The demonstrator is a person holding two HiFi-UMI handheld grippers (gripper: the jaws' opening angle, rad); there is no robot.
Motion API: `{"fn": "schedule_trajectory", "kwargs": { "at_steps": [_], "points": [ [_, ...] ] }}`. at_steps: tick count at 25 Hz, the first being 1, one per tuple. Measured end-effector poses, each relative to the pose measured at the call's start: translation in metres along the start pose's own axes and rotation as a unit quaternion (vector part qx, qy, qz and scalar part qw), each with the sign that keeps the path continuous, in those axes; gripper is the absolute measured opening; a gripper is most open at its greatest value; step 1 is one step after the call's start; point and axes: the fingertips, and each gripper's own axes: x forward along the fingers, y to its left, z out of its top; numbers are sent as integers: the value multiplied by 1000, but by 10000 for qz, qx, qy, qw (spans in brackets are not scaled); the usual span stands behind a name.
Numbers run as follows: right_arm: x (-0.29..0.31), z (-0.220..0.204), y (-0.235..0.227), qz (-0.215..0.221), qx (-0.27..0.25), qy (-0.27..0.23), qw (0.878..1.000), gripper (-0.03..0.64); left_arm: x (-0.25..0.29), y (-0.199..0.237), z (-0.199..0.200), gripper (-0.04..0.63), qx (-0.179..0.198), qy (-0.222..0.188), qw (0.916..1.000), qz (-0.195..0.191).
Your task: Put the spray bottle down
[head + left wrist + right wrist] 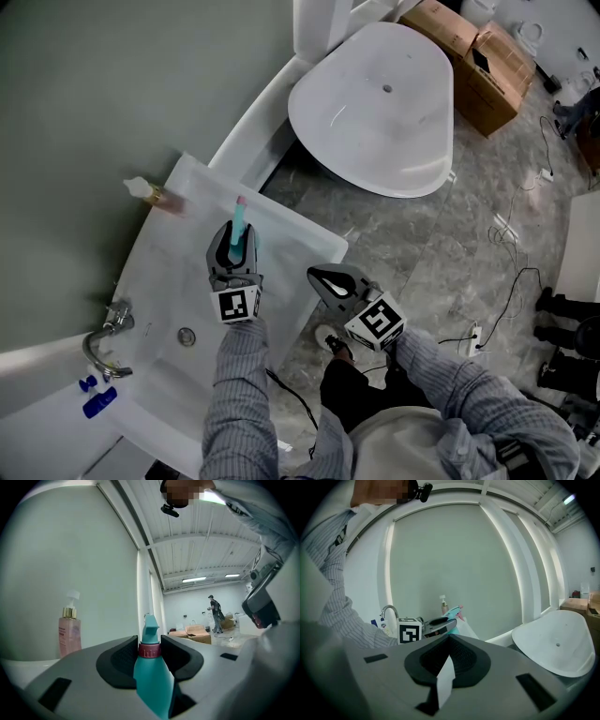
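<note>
A teal spray bottle (238,229) with a pink collar is clamped at its neck between the jaws of my left gripper (234,242). It hangs over the right part of the white washbasin top (291,234). In the left gripper view the bottle (152,679) stands upright in the left gripper (150,643), nozzle pointing away. Whether its base touches the top is hidden. My right gripper (324,279) hovers past the basin's front edge, over the floor. Its jaws (449,641) are closed on a thin white strip (446,679). That view also shows the bottle (453,613).
A pink pump soap bottle (150,194) stands at the basin's back corner by the green wall. A chrome tap (103,345) and drain (187,336) lie left; blue items (95,399) sit beyond. A white bathtub (375,103), cardboard boxes (478,56) and floor cables (511,281) are to the right.
</note>
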Motion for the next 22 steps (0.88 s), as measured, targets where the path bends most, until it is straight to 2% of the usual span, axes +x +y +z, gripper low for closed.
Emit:
{"fn": "schedule_trajectory", "kwargs": {
  "at_steps": [8,22],
  "points": [
    [0,3,4,33,-28,-67,10000,15,-15,-5,4,153,-54,-164,9998,-29],
    [-15,8,15,198,-77,-165,9996,15,-46,-11,-2,178,-7,137,9997,220]
  ]
}}
